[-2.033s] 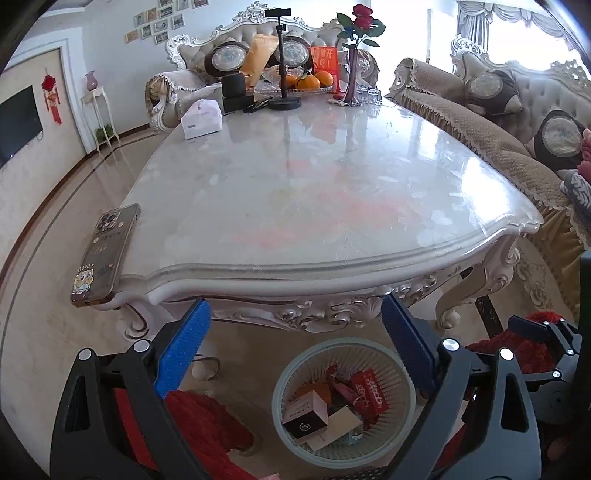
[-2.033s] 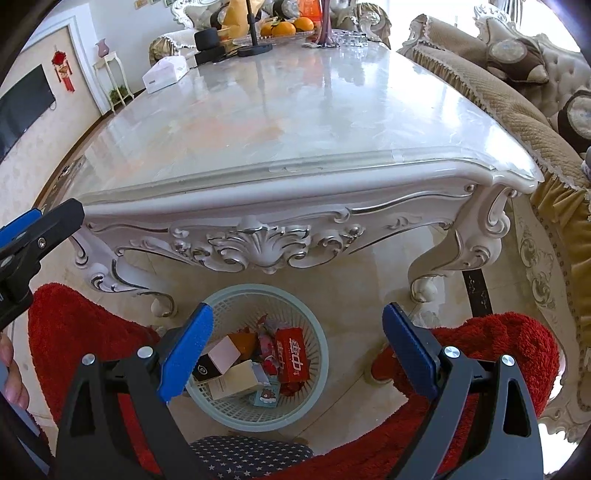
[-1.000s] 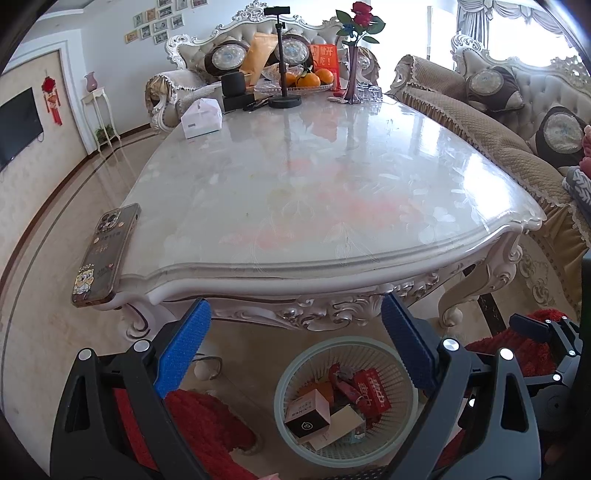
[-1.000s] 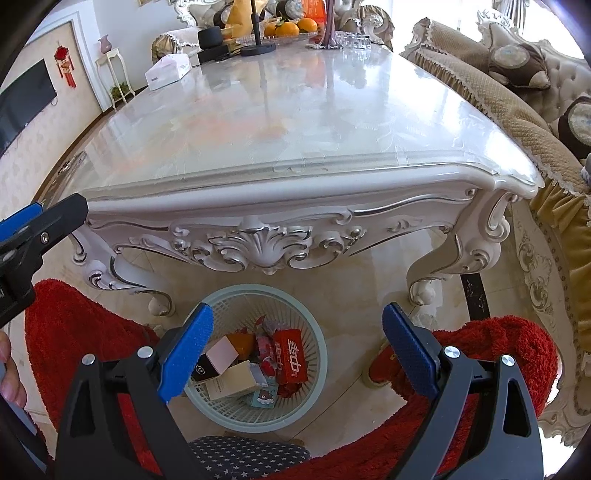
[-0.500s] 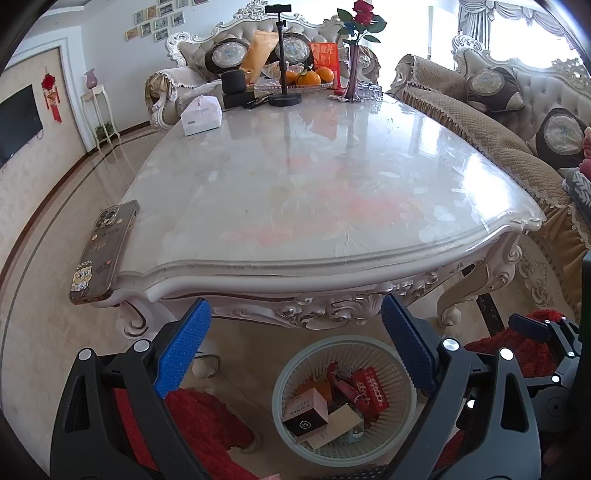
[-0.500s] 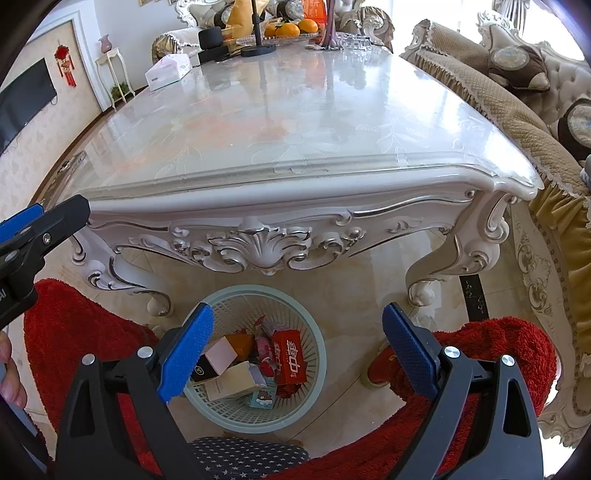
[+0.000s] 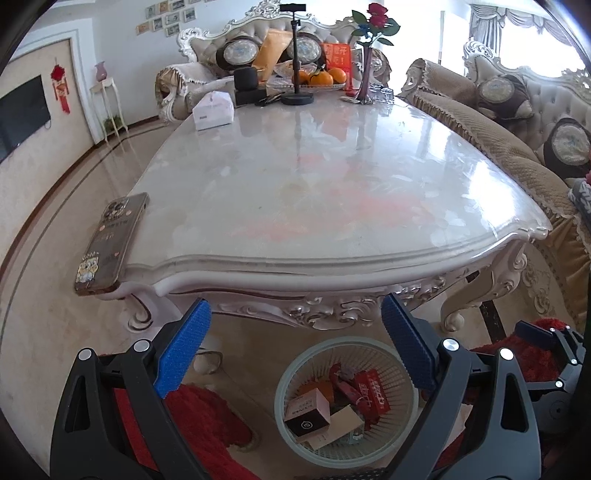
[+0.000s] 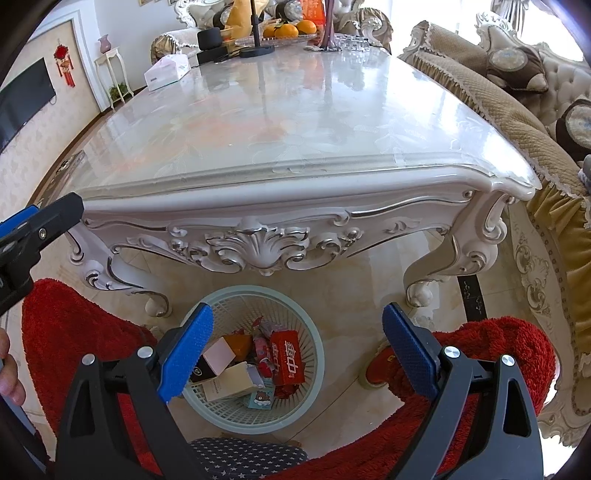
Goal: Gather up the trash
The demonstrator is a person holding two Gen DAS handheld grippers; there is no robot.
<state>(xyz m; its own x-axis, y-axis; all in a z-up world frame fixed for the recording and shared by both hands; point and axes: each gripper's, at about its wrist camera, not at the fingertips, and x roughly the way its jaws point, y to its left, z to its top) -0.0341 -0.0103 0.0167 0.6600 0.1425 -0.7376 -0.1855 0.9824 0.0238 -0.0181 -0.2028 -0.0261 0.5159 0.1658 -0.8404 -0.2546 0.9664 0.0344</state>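
Bright daylight from window (image 7: 532, 33) at upper right, blown out white; strong glare and reflections on glossy bench (image 7: 332, 177); soft shadow under bench; sharp focus; heavy fisheye bending, black corners at edges.

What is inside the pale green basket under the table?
The basket holds a red carton, a pink-and-black box, a cream box and wrappers. Anything beneath them is covered.

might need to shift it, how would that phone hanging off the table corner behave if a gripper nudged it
The phone lies flat on the glossy table with its near end past the edge, so a nudge would likely slide it easily and could tip it off. It looks rigid and thin, probably awkward to pinch flat. Its case looks smooth, possibly slippery.
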